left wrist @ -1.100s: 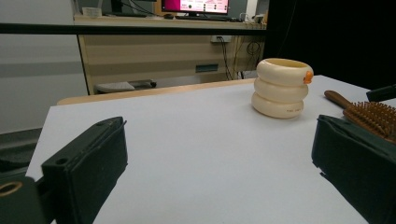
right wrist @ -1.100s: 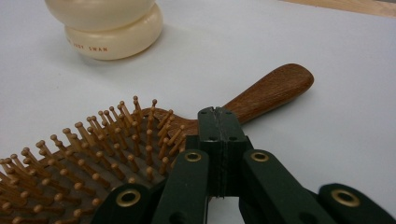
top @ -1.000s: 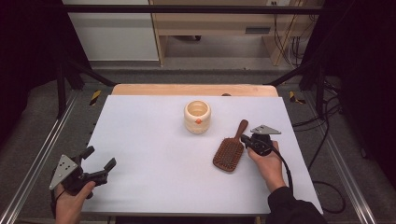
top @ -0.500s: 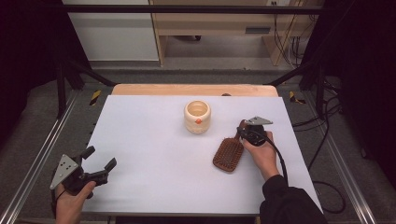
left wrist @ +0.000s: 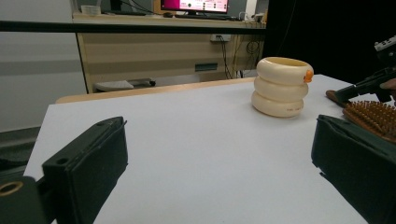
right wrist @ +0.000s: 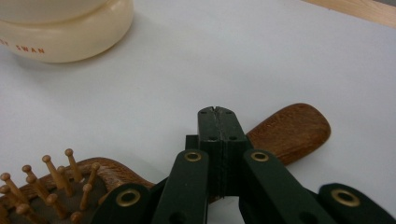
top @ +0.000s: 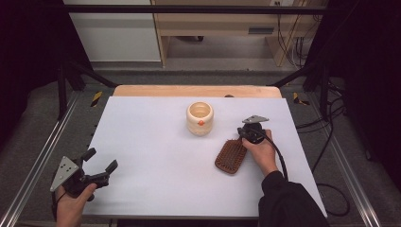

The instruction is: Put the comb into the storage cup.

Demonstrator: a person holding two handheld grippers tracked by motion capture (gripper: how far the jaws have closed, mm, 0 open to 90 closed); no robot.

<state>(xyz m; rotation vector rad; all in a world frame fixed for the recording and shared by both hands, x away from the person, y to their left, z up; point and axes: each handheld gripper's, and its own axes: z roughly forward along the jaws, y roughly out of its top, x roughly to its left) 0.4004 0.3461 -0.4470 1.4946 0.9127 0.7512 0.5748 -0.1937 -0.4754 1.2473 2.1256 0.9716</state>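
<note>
The work in hand is read as handling the wooden hairbrush, which lies bristles-up on the white counter, right of centre in the high view, its handle pointing toward the upper right. The right gripper is seen at the handle end. In the right gripper view its jaws are pressed flat together, tips touching, with the handle passing underneath or behind them. Nothing is seen between the pads, so the jaws are closed empty and rest over or against the handle; actual contact cannot be told.

The left gripper is held at the lower left of the high view, off the counter's near corner, well apart from everything. Its jaws stand wide open with nothing between them, as the left gripper view confirms.

A cream ribbed cup with a small orange spot on its side stands upright just above and left of the brush, near but apart from it.

Step judged: approach or positioning at the handle, with no grasp made. Brush still flat on the counter.

Next move, as a judgement: the right jaws would have to be opened, lowered astride the handle and closed on it before any lift. The handle is thin and lies low, so a shallow grip could slip. The cup stands close and could be knocked by a swing toward the upper left.
</note>
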